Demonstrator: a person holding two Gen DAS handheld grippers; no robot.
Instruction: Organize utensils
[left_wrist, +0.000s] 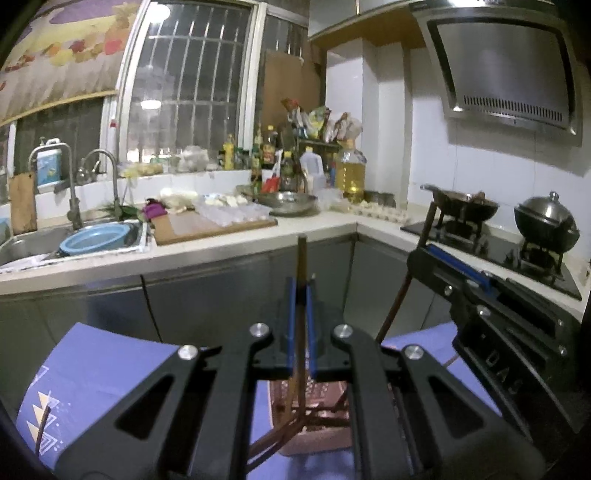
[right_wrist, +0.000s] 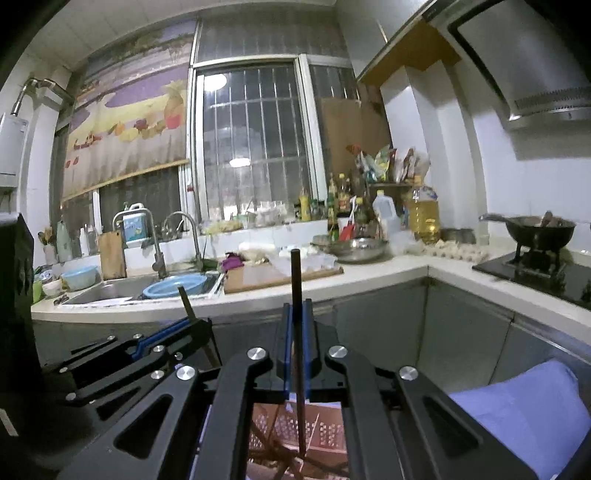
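My left gripper (left_wrist: 301, 291) is shut on a brown chopstick (left_wrist: 301, 258) that stands upright between its blue pads, its lower end reaching down into a reddish perforated utensil holder (left_wrist: 317, 402). My right gripper (right_wrist: 296, 314) is shut on a dark chopstick (right_wrist: 295, 273), also upright, over the same holder (right_wrist: 325, 428), which holds several other chopsticks. In the left wrist view the right gripper (left_wrist: 424, 251) shows at the right with its chopstick (left_wrist: 399, 295). In the right wrist view the left gripper (right_wrist: 192, 321) shows at the left.
A purple patterned cloth (left_wrist: 92, 369) lies under the holder. Behind is an L-shaped counter (left_wrist: 325, 221) with a sink (left_wrist: 33, 243), blue basin (left_wrist: 96, 238), cutting board (left_wrist: 207, 225), bottles, a metal bowl (left_wrist: 288, 201), and a stove (left_wrist: 498, 251) with two pots.
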